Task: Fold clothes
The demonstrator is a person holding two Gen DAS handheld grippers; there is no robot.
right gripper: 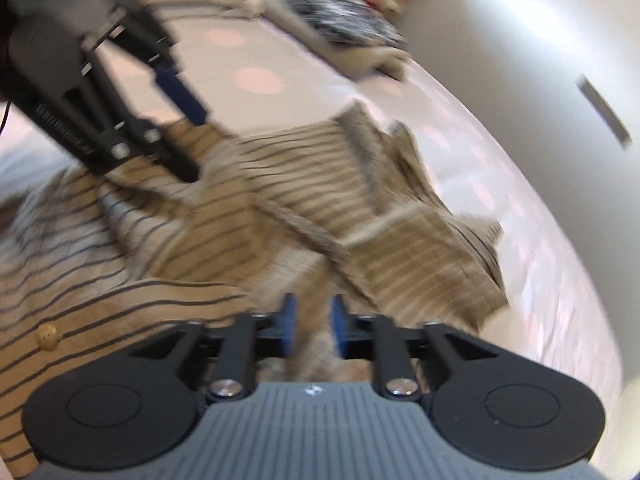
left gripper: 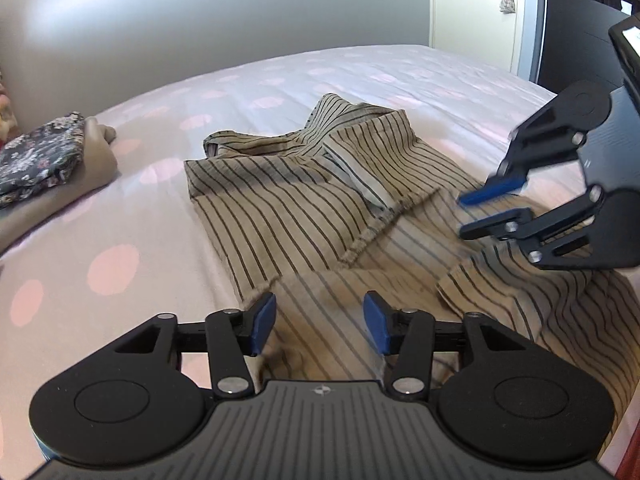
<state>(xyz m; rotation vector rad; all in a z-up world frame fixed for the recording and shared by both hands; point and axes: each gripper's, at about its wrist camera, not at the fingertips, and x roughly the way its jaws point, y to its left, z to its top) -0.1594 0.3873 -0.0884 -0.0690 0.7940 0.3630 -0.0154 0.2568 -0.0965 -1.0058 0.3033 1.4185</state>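
Left wrist view, from left to right: a small stack of folded clothes (left gripper: pixel 44 168), a dark floral piece on top of a plain beige one, sits at the far left edge of the bed (left gripper: pixel 100 208), whose pale cover carries pink dots. At the centre lies the striped shirt (left gripper: pixel 288 200), tan with dark stripes, partly folded, with its collar toward the far side and one panel turned over the body along a frayed edge. Low in the middle, the left hand-held gripper (left gripper: pixel 319 322) hovers over the near part of the shirt with its blue pads wide apart and nothing between them. At the right, the right hand-held gripper (left gripper: pixel 486 210) reaches in over the shirt's right side, its fingers parted with a clear gap and slightly blurred; it grips no cloth. A white door (left gripper: pixel 476 4) stands behind, at the upper right.

Right wrist view, blurred by motion: the left hand-held gripper (right gripper: pixel 188 136) hangs at the upper left above the striped shirt (right gripper: pixel 280 184), jaws apart. A pale button (right gripper: pixel 49 336) shows on the shirt at the lower left. At the bottom centre, the right hand-held gripper (right gripper: pixel 313 330) has its blue pads a narrow gap apart, over shirt fabric; whether any cloth is pinched there I cannot tell. The folded clothes (right gripper: pixel 344 24) lie at the top, right of centre.
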